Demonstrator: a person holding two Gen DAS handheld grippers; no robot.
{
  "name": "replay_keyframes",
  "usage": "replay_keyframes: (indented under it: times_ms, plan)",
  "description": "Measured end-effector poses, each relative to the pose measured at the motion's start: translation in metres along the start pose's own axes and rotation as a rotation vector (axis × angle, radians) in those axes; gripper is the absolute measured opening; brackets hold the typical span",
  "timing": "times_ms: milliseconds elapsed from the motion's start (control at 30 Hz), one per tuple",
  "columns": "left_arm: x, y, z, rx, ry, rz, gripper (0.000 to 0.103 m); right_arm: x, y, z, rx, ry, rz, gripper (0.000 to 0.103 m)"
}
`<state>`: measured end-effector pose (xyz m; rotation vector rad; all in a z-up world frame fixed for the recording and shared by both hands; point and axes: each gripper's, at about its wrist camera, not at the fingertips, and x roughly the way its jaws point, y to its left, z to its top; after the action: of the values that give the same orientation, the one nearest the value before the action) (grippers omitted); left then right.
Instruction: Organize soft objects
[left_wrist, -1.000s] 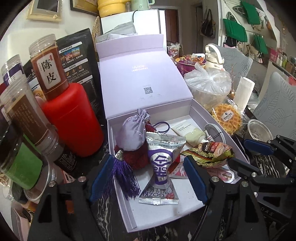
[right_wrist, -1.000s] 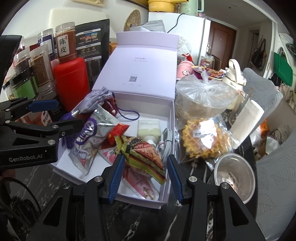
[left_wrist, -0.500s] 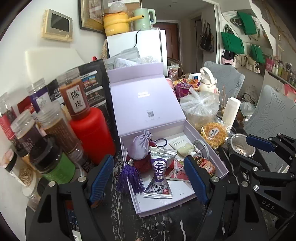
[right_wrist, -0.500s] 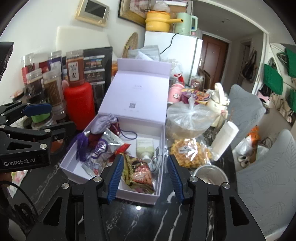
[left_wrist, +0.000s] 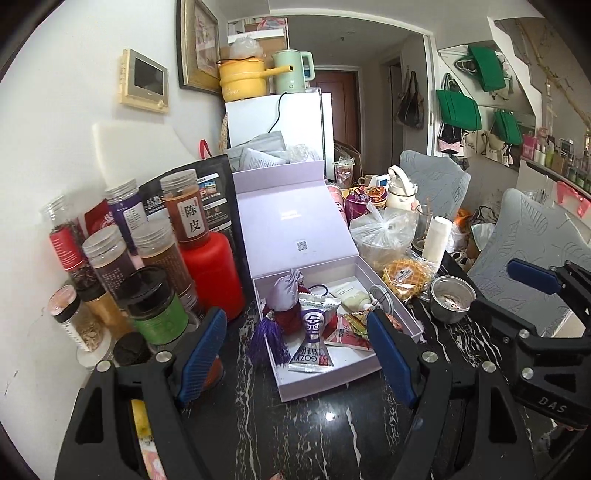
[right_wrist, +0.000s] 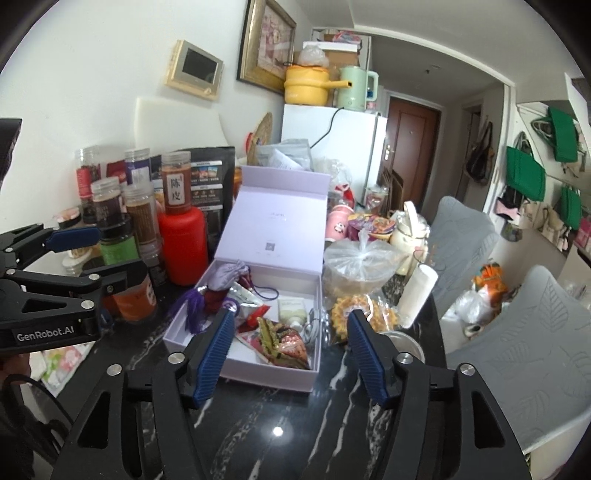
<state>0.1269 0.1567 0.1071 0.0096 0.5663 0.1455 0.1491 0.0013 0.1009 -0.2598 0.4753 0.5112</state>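
Lavender gift box (left_wrist: 402, 325) sits open at frame centre on the black marble table (left_wrist: 295, 424), holding a satin pouch (left_wrist: 286, 293) and snack packets (right_wrist: 282, 341). Left gripper (left_wrist: 295, 343) and right gripper (right_wrist: 290, 349) both hang released, empty.

Ahead of my blue-padded left gripper (left_wrist: 295, 343) I see a pale lilac box (left_wrist: 402, 325) on black white-veined marble table (left_wrist: 295, 424); inside, a lavender satin pouch (left_wrist: 286, 293), purple tassel (left_wrist: 267, 341), silver-and-purple packet (left_wrist: 312, 343); left, a red bottle (left_wrist: 212, 273)
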Motion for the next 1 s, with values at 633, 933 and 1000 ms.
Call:
replay_keyframes:
  times_ms: [633,933,1000]
  plan:
    - [-0.082,-0.002,-0.065,-0.022,-0.061,0.055,0.101,-0.073,0.018,-0.063,0.141,-0.010,-0.064,0.087]
    - [-0.094,-0.009,-0.099,-0.039,-0.042,0.013,0.101,-0.090,0.025,-0.097,0.178,-0.005,-0.135,0.087]
    - [-0.096,-0.011,-0.106,-0.036,-0.036,0.015,0.101,-0.092,0.026,-0.103,0.184,0.001,-0.141,0.087]
